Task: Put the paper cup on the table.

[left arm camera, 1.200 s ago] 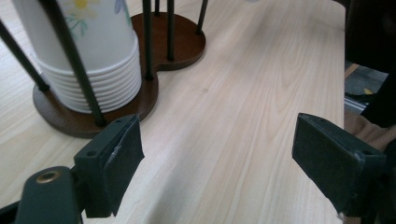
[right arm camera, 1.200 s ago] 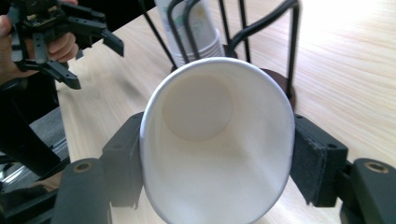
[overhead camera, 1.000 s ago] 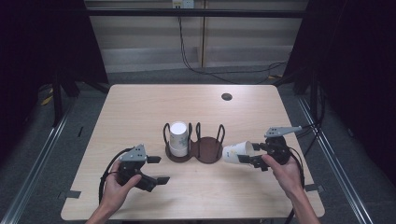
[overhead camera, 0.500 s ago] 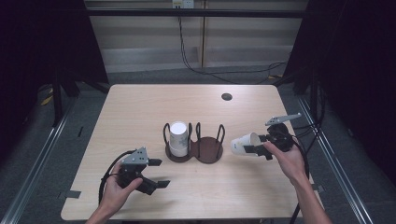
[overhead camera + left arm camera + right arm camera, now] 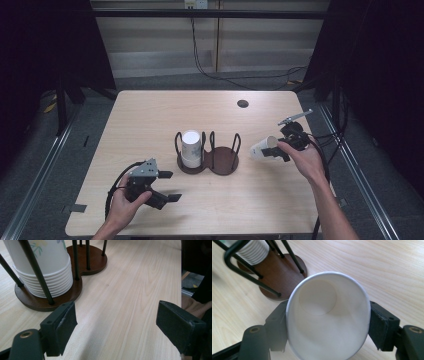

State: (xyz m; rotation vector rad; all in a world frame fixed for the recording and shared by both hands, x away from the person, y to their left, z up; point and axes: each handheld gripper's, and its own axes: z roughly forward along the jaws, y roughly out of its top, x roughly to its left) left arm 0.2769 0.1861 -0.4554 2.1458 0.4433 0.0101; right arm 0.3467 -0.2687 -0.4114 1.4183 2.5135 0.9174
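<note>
A dark wooden two-ring cup holder stands at the table's middle. Its left ring holds a stack of white paper cups, and the right ring's base is bare. To the right of the holder, my right gripper is shut on a single white paper cup held on its side above the table. In the right gripper view the cup sits between both pads with its mouth toward the camera; the jaws have just been opening a little. My left gripper rests open at the front left, nothing between its pads. It faces the stack.
A small dark round hole lies in the tabletop at the back right. Cables trail from both grippers. Metal rails and dark curtains flank the table on both sides.
My right gripper has carried the paper cup away from the holder, to the right and toward the far side. The left hand has stayed in place.
</note>
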